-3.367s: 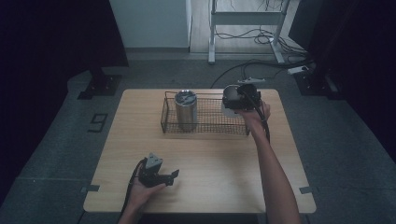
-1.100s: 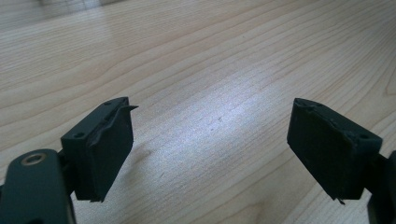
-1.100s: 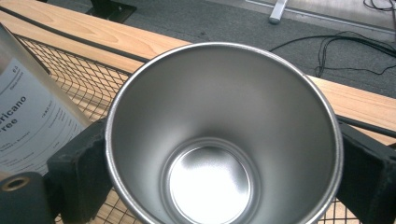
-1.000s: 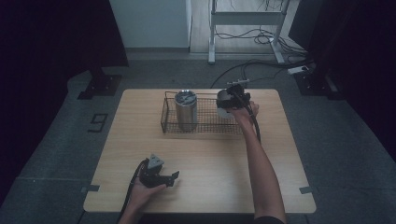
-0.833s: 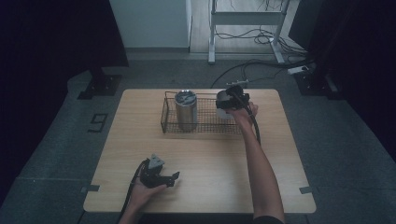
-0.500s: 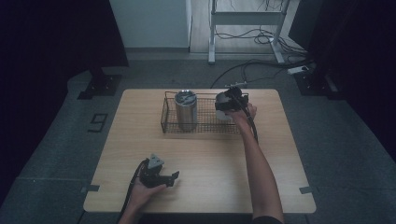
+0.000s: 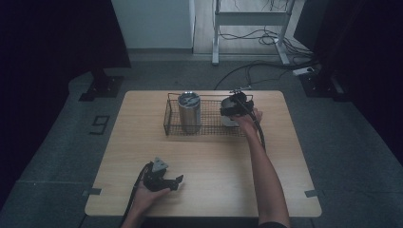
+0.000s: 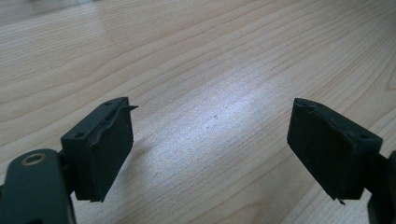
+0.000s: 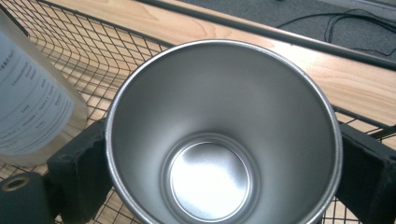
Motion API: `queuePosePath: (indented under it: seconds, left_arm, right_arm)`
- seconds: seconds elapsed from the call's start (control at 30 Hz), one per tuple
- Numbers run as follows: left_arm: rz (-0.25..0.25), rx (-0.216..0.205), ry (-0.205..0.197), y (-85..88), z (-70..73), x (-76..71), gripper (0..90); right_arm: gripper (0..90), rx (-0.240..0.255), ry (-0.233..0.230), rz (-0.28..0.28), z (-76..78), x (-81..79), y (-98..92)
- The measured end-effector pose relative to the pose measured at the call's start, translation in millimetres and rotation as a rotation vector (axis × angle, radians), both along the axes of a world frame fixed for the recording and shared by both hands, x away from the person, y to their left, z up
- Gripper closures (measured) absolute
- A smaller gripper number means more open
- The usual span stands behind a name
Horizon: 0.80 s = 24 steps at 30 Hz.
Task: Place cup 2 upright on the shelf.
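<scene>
Steel cup [image 9: 223, 140] sits clamped between the right gripper [image 7: 235, 105] jaws at the wire basket's [image 7: 172, 129] three o'clock end, held upright to stand beside the tumbler [image 7: 188, 111]. The left gripper [image 8: 210, 154] rests idle at six o'clock on the table [image 7: 223, 161], jaws parted, empty.

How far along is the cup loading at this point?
Done: one steel tumbler already stands upright in the wire basket. In hand: the right gripper has its jaws either side of a second steel cup, empty, mouth up, over the basket's right end. Left: setting that cup down and letting go. The left gripper rests idle on the table, jaws apart, nothing between them.
</scene>
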<state>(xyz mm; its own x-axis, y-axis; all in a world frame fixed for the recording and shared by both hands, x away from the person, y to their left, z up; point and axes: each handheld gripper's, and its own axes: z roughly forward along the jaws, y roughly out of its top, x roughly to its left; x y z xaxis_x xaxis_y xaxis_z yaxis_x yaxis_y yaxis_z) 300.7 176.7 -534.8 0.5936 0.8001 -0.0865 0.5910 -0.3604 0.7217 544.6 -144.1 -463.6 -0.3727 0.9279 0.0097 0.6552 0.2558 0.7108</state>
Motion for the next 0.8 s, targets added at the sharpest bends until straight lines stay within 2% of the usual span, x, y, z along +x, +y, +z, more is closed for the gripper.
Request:
queuePosePath:
  seconds: [0.27, 0.47, 0.5, 0.6, 0.7, 0.8]
  left_arm:
    - [-0.001, -0.003, 0.003, -0.5, -0.6, 0.1, 14.9]
    - [-0.002, 0.000, 0.006, -1.9, -1.4, 0.1, 14.9]
    - [-0.004, -0.001, 0.007, -2.3, -1.4, -0.1, 14.9]
    - [-0.006, 0.001, 0.006, -3.1, -1.2, -0.5, 14.9]
    - [-0.007, 0.004, 0.007, -3.5, -1.6, -0.5, 14.9]
    - [-0.009, 0.006, 0.006, -3.3, -1.5, -0.8, 14.9]
  right_arm:
    - [6.2, -0.016, 0.020, -0.004, -9.9, -1.2, 1.7]
    - [5.9, -0.034, 0.033, 0.003, -10.4, -4.5, 1.7]
    - [6.0, -0.033, 0.051, -0.008, -10.4, -5.0, -0.2]
    - [5.5, -0.046, 0.061, -0.009, -10.7, -5.7, -1.7]
    - [1.7, -0.033, 0.072, 0.009, -11.7, -6.7, -3.4]
    - [0.5, -0.024, 0.058, 0.002, -11.1, -8.0, -4.2]
